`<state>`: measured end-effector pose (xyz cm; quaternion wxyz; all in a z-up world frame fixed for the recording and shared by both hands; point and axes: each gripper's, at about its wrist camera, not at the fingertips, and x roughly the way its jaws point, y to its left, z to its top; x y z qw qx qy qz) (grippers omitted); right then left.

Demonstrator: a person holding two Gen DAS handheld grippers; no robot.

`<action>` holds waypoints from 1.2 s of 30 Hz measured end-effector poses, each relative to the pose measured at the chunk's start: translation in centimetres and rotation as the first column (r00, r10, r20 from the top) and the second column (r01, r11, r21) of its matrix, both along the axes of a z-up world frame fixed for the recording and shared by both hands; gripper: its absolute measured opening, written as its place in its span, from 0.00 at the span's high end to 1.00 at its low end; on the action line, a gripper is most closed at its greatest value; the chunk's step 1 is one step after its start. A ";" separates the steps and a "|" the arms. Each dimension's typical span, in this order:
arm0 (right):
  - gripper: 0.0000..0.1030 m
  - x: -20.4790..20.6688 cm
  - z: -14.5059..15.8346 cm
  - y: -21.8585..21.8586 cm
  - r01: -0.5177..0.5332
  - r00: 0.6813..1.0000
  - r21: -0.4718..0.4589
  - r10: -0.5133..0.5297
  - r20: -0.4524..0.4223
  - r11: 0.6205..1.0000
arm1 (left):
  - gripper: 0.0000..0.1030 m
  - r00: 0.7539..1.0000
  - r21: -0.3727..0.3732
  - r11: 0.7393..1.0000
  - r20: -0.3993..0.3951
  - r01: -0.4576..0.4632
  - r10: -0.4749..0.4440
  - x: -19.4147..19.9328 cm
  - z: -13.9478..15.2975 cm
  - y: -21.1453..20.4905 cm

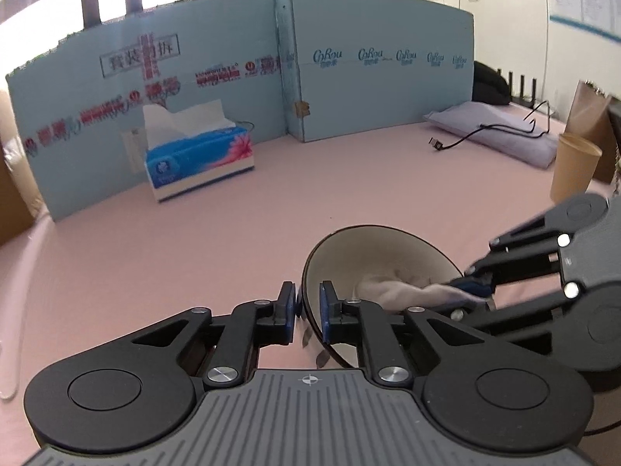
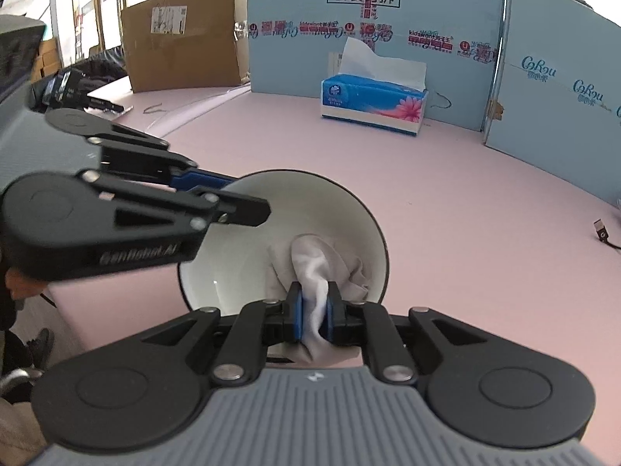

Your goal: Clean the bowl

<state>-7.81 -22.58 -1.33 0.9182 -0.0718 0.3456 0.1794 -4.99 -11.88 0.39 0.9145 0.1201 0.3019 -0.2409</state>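
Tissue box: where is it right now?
The tissue box stands upright at the table's far side against the blue cardboard screen, beyond the bowl: upper centre in the right wrist view, upper left in the left.

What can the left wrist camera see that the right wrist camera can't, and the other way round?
Only the left wrist view shows the brown paper cup, the lilac pillow with a black cable across it, and the left gripper clamped on the bowl's rim. Only the right wrist view shows the big brown cardboard box and the right gripper pinching the white cloth up close. Both show the bowl, held tilted with the cloth inside, the tissue box, the blue cardboard screen and the pink table.
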 end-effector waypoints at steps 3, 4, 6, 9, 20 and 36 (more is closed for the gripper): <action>0.85 -0.3 0.0 0.4 0.007 1.000 0.040 -0.007 0.010 0.999 | 0.90 1.000 0.002 1.000 -0.002 -0.011 0.011 0.6 0.0 0.4; 0.85 -0.3 0.0 0.5 0.003 1.000 0.065 -0.003 0.006 0.998 | 0.90 1.000 0.006 1.000 0.001 -0.013 0.013 0.6 0.0 0.5; 0.86 0.0 -0.2 1.0 -0.027 0.999 0.113 0.030 -0.023 0.993 | 0.89 1.000 0.012 1.000 0.013 -0.007 0.007 0.4 0.4 0.7; 0.87 0.7 -0.5 1.9 -0.052 0.997 0.160 0.062 -0.054 0.986 | 0.90 0.999 0.050 0.999 0.044 -0.018 0.016 -0.1 0.8 1.0; 0.88 1.8 -0.1 1.8 -0.094 0.989 0.079 0.102 -0.111 0.993 | 0.88 0.993 0.105 0.994 0.115 0.004 -0.016 -1.2 1.4 0.5; 0.91 3.3 1.2 3.0 -0.096 0.992 -0.199 0.111 0.066 0.975 | 0.88 0.991 0.103 0.994 0.125 0.026 -0.039 -1.0 1.2 0.6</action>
